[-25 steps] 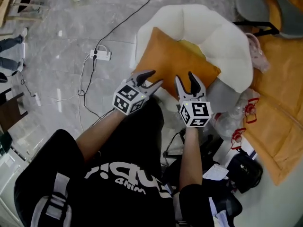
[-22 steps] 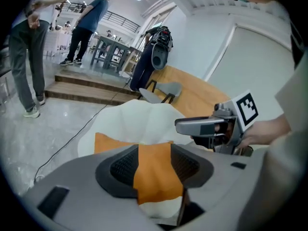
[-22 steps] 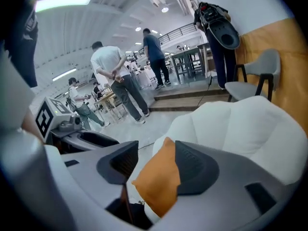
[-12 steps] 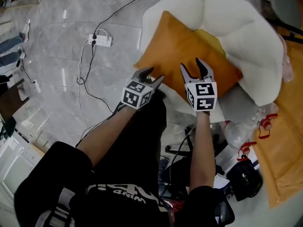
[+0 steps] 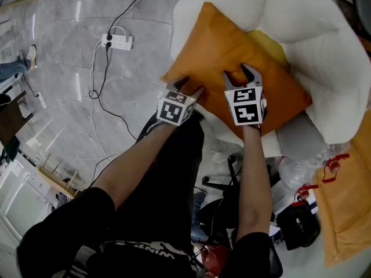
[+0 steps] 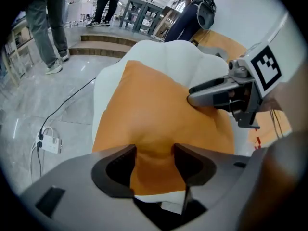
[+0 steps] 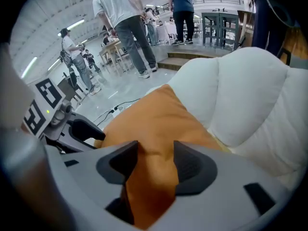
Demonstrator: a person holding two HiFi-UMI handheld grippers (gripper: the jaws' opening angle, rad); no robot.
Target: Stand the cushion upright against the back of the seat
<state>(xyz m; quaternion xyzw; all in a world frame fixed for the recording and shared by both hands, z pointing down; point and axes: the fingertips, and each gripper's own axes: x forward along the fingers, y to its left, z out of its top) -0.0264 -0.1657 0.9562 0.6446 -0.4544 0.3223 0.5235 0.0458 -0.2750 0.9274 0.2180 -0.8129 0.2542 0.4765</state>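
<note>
— What does the head view give that the gripper views don't?

— Both arms at once, reaching down to the orange cushion [image 5: 232, 45] on the white armchair [image 5: 324, 57]. To the left, a power strip [image 5: 117, 41] and its cables lie on the grey floor [image 5: 69, 97].

— And the gripper views?

— They look level across the room. People [image 6: 48, 23] stand far off by some steps [image 6: 101, 42], which the head view misses. They also show the cushion slanting up the seat, its far edge touching the puffy backrest [image 7: 250, 95] and its near edge at the seat's front.

— The left claw [image 6: 154, 150]?

— Its jaws are opening, already wide. It is set down on the cushion's near left part, and a hump of orange fabric bulges up between them.

— And the right claw [image 7: 155, 153]?

— Wide too, just right of the other and planted on the near edge. A fold of cushion fills the gap between the jaws. I can't tell that either claw pinches the fabric.
</note>
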